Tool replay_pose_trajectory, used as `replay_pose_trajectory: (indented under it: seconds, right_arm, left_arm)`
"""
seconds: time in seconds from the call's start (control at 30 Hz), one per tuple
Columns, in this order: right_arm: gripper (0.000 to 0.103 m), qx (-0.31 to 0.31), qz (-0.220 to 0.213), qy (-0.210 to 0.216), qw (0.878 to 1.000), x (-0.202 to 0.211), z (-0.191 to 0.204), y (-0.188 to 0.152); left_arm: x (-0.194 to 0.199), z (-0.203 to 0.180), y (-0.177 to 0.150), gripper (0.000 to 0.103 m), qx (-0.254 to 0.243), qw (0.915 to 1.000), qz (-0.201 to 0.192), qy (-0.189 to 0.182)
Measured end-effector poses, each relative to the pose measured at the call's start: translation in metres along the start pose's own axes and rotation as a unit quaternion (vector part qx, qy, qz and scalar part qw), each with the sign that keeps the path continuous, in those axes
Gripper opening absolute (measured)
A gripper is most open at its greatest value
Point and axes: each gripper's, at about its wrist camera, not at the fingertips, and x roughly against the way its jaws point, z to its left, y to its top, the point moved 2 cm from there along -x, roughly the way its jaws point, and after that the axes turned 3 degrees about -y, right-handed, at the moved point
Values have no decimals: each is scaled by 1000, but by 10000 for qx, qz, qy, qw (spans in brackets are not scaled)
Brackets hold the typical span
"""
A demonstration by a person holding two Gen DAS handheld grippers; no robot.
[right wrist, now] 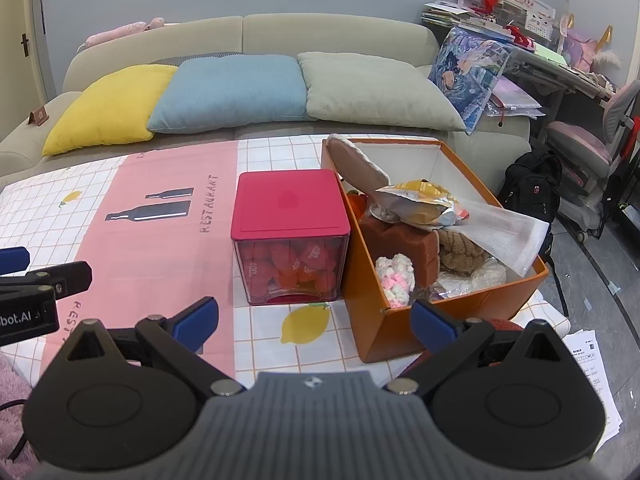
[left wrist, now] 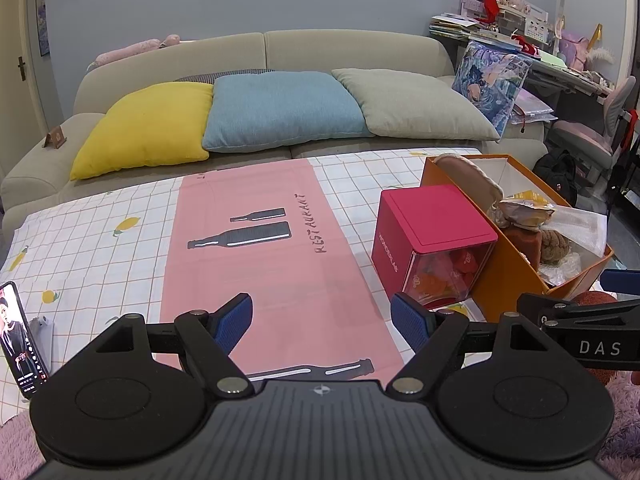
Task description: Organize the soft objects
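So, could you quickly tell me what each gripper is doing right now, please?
Left gripper: open, holding nothing.
Right gripper: open, holding nothing.

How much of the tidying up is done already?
Looks like it is barely started. Done: nothing soft lies sorted on the pink mat. In hand: nothing, as the left gripper and right gripper are both open and empty. Left: the soft things, like the pink-and-white fluffy toy and brown plush, sit jumbled in the orange box.
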Motion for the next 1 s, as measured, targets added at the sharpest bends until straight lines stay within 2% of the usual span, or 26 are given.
replay_pose_trajectory:
  seconds: [1.0]
  right_arm:
    - [100, 30, 49, 28, 10000, -4, 0, -2]
  left_arm:
    - [0, 1, 0, 92, 5, 10000, 3, 0]
